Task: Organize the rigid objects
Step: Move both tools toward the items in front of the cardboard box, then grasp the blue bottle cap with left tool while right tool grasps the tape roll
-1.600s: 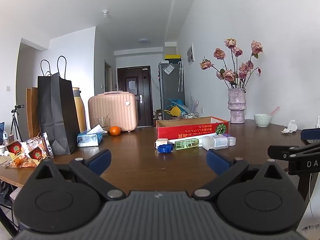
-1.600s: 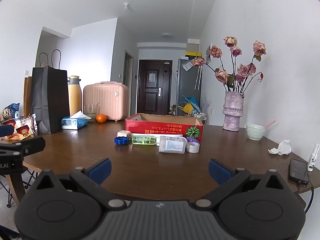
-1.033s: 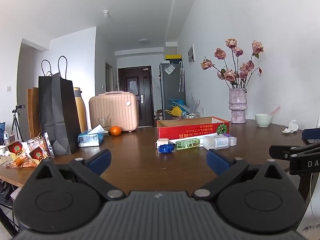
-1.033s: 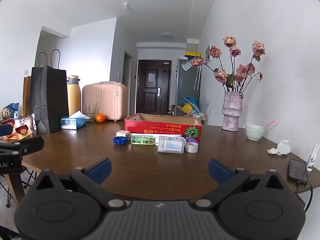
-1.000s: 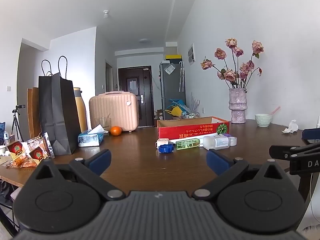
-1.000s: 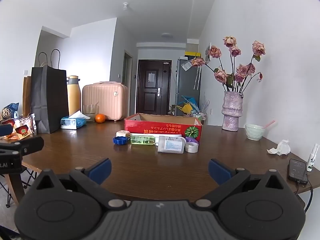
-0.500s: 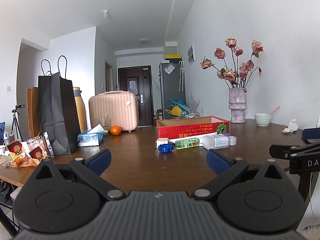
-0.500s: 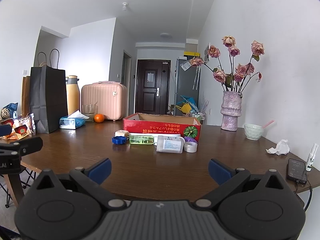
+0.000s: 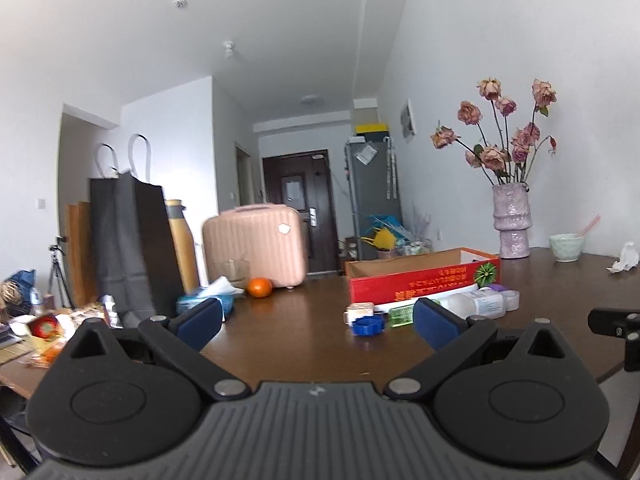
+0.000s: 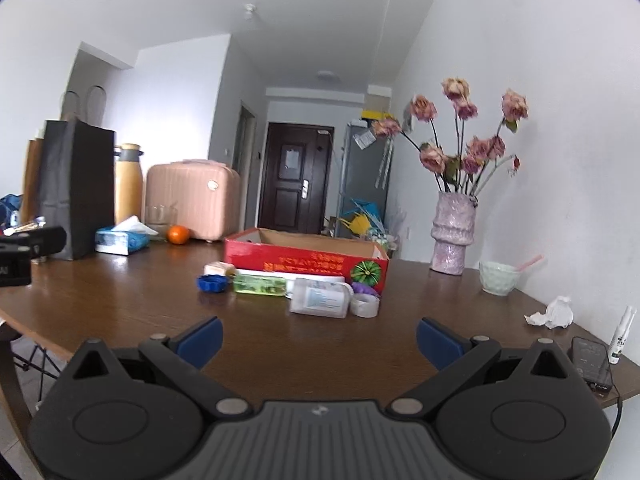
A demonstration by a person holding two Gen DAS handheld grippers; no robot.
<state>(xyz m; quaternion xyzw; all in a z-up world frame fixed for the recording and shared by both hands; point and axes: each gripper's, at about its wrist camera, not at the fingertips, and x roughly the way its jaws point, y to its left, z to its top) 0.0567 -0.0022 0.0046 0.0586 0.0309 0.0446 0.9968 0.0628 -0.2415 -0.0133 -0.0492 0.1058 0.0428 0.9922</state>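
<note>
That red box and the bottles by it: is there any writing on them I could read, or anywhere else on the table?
Red box: yellow characters, upside down, too blurred to read.
White bottle: label print too small to read.
Green bottle: label blurred, unreadable.
Spray bottle: label too small to read.
Tissue box: print blurred.
Nothing else legible.

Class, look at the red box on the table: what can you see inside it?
Only bare brown inner walls of the red box show above its rim. Its floor and any contents are hidden by the front wall.
</note>
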